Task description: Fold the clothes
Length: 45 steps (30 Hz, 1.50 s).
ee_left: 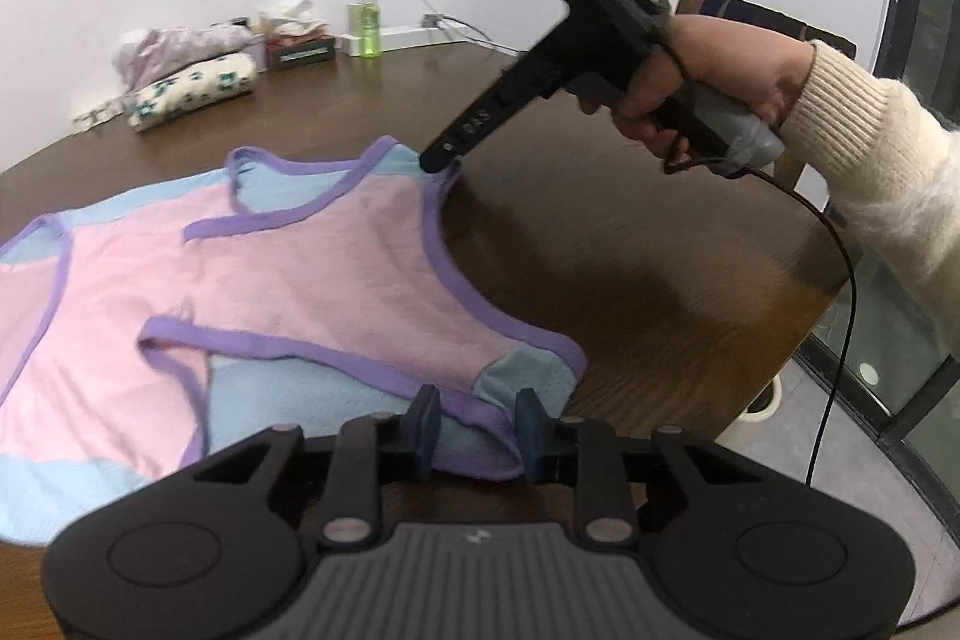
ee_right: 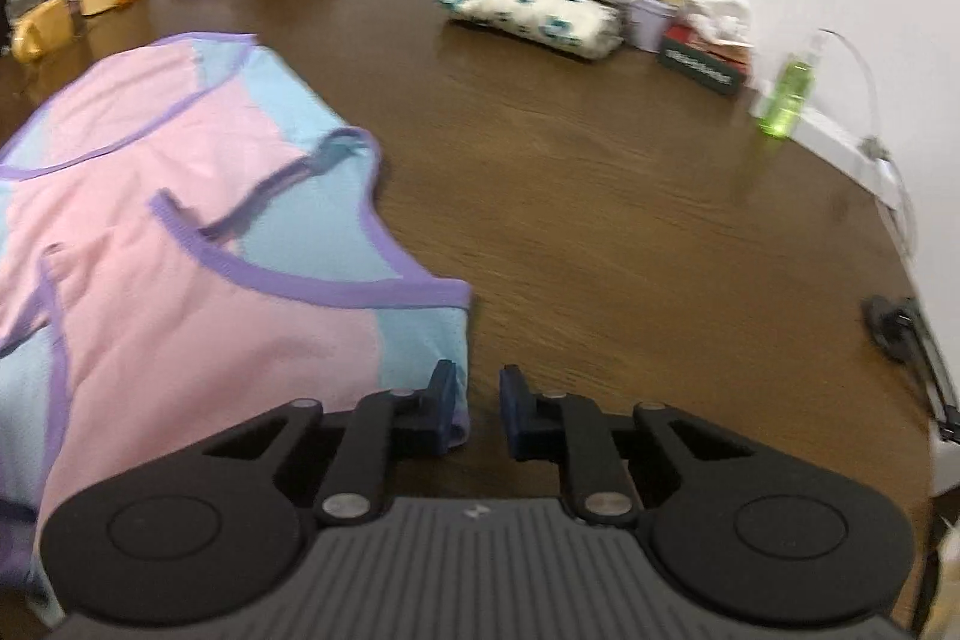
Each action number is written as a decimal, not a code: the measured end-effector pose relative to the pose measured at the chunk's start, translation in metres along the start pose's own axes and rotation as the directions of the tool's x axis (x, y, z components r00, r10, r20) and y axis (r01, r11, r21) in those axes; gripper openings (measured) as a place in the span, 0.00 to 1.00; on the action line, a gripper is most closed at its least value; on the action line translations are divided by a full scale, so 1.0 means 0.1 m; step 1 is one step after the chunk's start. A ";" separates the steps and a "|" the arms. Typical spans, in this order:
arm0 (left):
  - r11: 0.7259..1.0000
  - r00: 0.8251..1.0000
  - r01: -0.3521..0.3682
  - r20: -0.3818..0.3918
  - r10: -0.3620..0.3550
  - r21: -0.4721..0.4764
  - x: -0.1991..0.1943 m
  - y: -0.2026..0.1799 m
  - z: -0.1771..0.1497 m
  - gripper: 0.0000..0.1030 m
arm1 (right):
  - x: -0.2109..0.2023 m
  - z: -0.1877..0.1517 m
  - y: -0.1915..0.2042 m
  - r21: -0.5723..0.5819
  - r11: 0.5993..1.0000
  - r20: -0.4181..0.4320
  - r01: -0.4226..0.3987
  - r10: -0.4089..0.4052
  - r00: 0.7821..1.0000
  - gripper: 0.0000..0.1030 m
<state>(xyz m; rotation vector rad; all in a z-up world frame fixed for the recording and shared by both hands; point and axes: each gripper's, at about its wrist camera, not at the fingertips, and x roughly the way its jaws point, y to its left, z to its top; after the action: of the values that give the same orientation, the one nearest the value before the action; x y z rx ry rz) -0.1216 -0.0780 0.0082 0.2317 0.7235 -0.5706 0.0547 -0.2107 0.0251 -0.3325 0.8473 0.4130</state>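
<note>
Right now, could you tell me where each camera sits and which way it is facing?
Left wrist: on the left gripper, open at the pink and blue garment; facing across the table to the right gripper in a hand.
Right wrist: on the right gripper, open beside the garment's corner, facing the wall.
Shared: garment, table, folded clothes, green bottle.

Left gripper [ee_left: 474, 421] low and near, its 2 fingers apart, right gripper [ee_right: 478, 403] angled down at far right, fingers parted, right hand [ee_left: 708, 85] wrapped round its handle, cream sleeve [ee_left: 882, 172]
</note>
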 end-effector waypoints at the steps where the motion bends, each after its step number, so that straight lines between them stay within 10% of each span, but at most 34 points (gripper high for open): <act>1: 1.000 1.000 0.004 0.000 -0.004 0.005 0.07 -0.06 0.05 0.28 | 0.00 -0.01 -0.08 0.005 1.000 -0.002 0.017 -0.017 1.000 0.15; 10: 0.973 0.977 0.213 0.042 -0.209 -0.095 0.24 -0.06 0.46 0.36 | -0.12 -0.14 -0.42 -0.057 0.970 -0.011 0.238 -0.239 0.971 0.17; 14: 0.965 0.951 0.259 0.182 -0.248 -0.040 -0.44 0.48 0.40 0.64 | -0.71 -0.26 -0.04 -0.085 0.994 0.154 0.075 -0.062 0.986 0.28; 19: 0.999 0.974 -0.031 0.223 0.025 0.023 -0.93 1.52 -0.21 0.73 | -1.05 -0.57 0.80 -0.095 0.964 0.233 -0.249 0.265 0.936 0.36; 23: 0.992 0.985 -0.120 0.120 0.123 -0.026 -0.82 2.13 -0.51 0.68 | -0.87 -0.74 1.29 -0.052 0.940 0.167 -0.336 0.340 0.925 0.35; 31: 0.999 0.997 0.008 0.081 -0.012 0.049 -0.79 2.32 -0.72 0.64 | -0.82 -0.96 1.49 -0.006 0.959 0.180 -0.283 0.280 0.943 0.34; 39: 0.999 0.998 0.011 0.067 -0.013 0.030 -0.82 2.24 -0.85 0.10 | -0.83 -1.08 1.34 0.006 0.961 0.225 -0.278 0.269 0.936 0.02; 45: 0.998 0.998 0.038 0.040 -0.040 0.046 -1.05 2.06 -0.94 0.08 | -0.96 -1.18 1.27 -0.024 0.960 0.194 -0.279 0.278 0.941 0.02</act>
<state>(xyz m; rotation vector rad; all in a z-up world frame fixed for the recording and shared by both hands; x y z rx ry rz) -0.1214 0.1720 0.0124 0.2476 0.6767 -0.6282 -0.1400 -0.1730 0.0114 -0.1638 0.7034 0.6971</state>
